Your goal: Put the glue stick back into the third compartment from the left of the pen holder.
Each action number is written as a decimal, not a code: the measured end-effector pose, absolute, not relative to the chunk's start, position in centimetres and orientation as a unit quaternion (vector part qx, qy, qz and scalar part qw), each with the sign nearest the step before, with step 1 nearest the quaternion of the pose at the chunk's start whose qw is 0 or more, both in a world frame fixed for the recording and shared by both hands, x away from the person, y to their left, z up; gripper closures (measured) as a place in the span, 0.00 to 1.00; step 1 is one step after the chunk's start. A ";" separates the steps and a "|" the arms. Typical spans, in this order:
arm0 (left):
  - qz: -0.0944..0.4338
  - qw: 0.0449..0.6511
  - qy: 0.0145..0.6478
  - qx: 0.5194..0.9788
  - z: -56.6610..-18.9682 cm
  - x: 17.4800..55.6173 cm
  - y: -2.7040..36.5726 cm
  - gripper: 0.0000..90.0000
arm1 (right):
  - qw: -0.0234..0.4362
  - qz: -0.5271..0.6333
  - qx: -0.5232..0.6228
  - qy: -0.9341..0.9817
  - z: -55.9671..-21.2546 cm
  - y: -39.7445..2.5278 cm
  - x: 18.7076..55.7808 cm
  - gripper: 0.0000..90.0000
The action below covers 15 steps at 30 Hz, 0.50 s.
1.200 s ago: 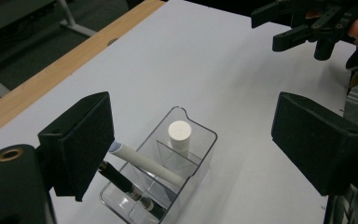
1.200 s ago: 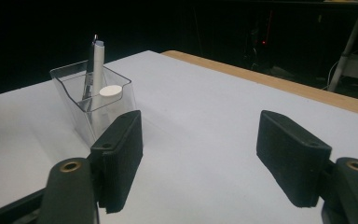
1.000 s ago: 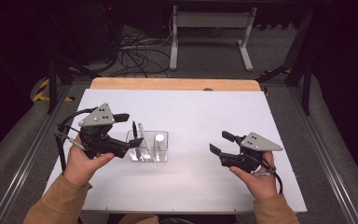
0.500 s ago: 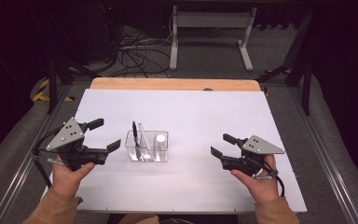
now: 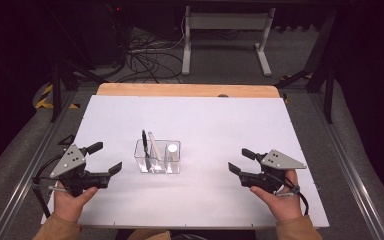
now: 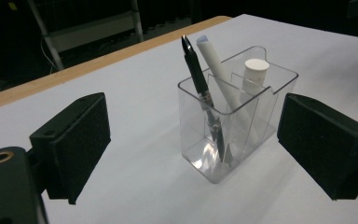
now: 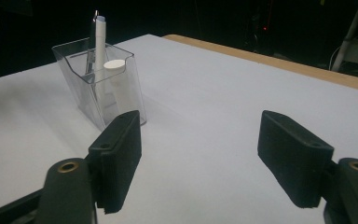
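High view: clear plastic rectangular holder (black pen, 2 white sticks inside) between left gripper and right gripper, both spread, empty. Approach slowly; avoid tipping holder.

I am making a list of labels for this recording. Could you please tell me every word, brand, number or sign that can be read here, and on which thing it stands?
There is no readable text.
Clear holder: no label.
Black pen: no print can be made out.
White pen and white capped tube: plain.
Left tool and right tool: no markings legible; the grey plate bears small holes, no letters.
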<state>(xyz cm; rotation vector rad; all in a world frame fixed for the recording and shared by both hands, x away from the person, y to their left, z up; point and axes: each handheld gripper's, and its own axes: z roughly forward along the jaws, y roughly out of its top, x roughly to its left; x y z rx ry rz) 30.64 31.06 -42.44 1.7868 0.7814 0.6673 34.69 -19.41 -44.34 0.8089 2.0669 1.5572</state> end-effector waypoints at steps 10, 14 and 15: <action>0.270 0.503 0.325 0.754 -44.6 30.3 31.2 0.11 | 0.212 0.554 0.294 0.749 -44.8 -19.8 34.7 0.34; 0.265 0.504 0.327 0.754 -45.3 30.2 31.3 0.11 | 0.211 0.553 0.292 0.751 -44.9 -19.8 34.8 0.34; 0.262 0.505 0.327 0.755 -45.7 30.1 31.4 0.11 | 0.210 0.552 0.292 0.752 -44.9 -19.8 34.8 0.34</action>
